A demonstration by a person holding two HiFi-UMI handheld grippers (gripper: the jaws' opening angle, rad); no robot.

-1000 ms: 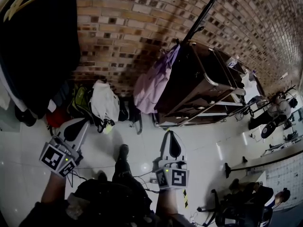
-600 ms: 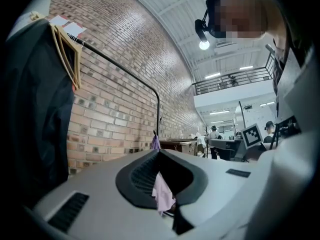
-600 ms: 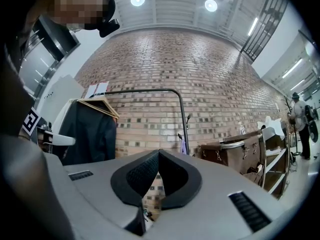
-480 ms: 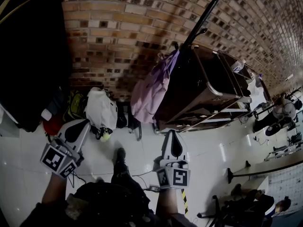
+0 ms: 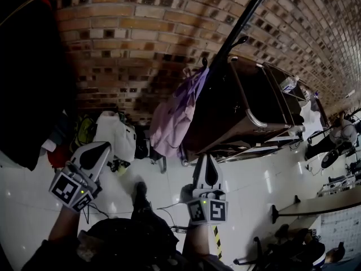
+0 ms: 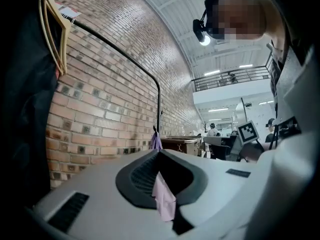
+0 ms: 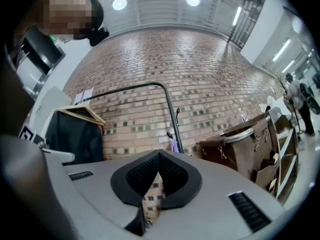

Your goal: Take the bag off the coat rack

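Head view: lilac fabric bag hangs from black metal coat rack; left tool and right tool, jaws together and empty, sit short of that rack; advise opening one, then lifting bag upward clear.

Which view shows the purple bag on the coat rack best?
The head view: the purple bag hangs from the coat rack, whole length visible. Both gripper views show only a tiny distant purple patch by the rack's pole.
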